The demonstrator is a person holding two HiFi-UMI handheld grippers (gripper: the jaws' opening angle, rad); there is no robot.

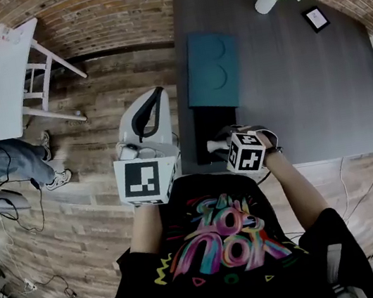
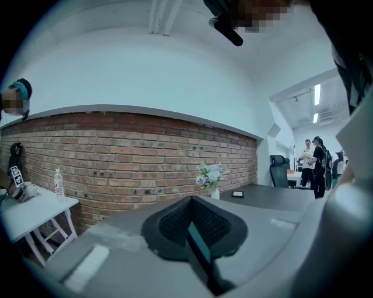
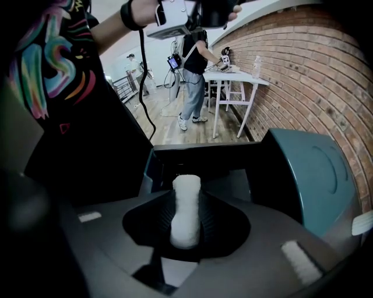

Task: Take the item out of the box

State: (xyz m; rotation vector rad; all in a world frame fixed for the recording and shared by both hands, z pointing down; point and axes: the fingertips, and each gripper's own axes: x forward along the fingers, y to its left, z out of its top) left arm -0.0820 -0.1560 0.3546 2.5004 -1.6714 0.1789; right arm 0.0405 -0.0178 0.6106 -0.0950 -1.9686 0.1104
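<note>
The dark grey surface [image 1: 318, 86] carries a teal lid [image 1: 212, 69] lying flat and, just nearer the person, the open dark box [image 1: 203, 124]. The left hand-held gripper [image 2: 192, 209] is raised beside the surface and points at the brick wall, clenched on nothing. The right hand-held gripper [image 3: 185, 201], at the box's near end, is grasping the white item [image 3: 185, 218] between its pads

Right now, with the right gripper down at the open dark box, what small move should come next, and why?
Probably lift the right gripper straight up a little. Its jaws look closed on the white foam-like cylinder, which is over the open dark box next to the teal lid, so a short rise should carry it clear of the rim.
</note>
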